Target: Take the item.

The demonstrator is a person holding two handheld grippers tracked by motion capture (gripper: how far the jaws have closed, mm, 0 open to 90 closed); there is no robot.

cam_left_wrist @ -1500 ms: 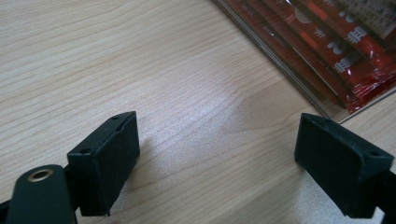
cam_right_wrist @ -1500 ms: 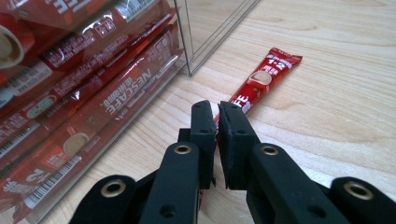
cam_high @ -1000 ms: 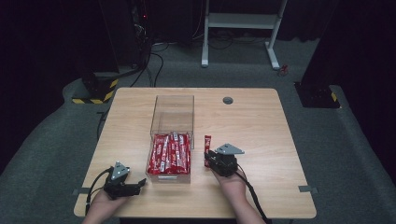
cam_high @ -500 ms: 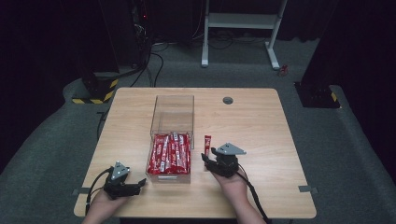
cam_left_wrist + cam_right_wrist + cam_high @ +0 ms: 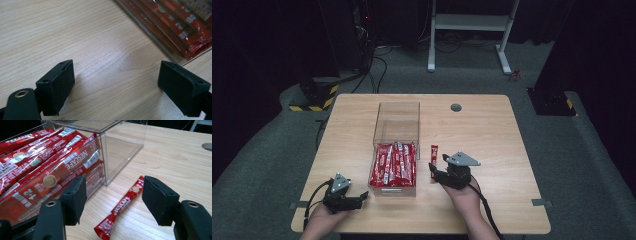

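The red coffee stick (image 5: 123, 205) lies flat on the surface (image 5: 492, 130) just beside the clear box (image 5: 396, 131), its long axis pointing away – directly ahead of the right hand-held gripper (image 5: 438, 167), whose jaws have just been opening and stand apart around it, gripping nothing.

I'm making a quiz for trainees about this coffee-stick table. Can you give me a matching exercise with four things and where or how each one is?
Things:
1. loose stick
2. box
3. left gripper
4. right gripper

Places or states:
A. open over bare wood, near the box's front corner
B. lying flat on the table, right of the box
C. clear, its near half packed with red sticks
D. jaws just opened, apart on either side of the loose stick

Pairs: 1-B, 2-C, 3-A, 4-D
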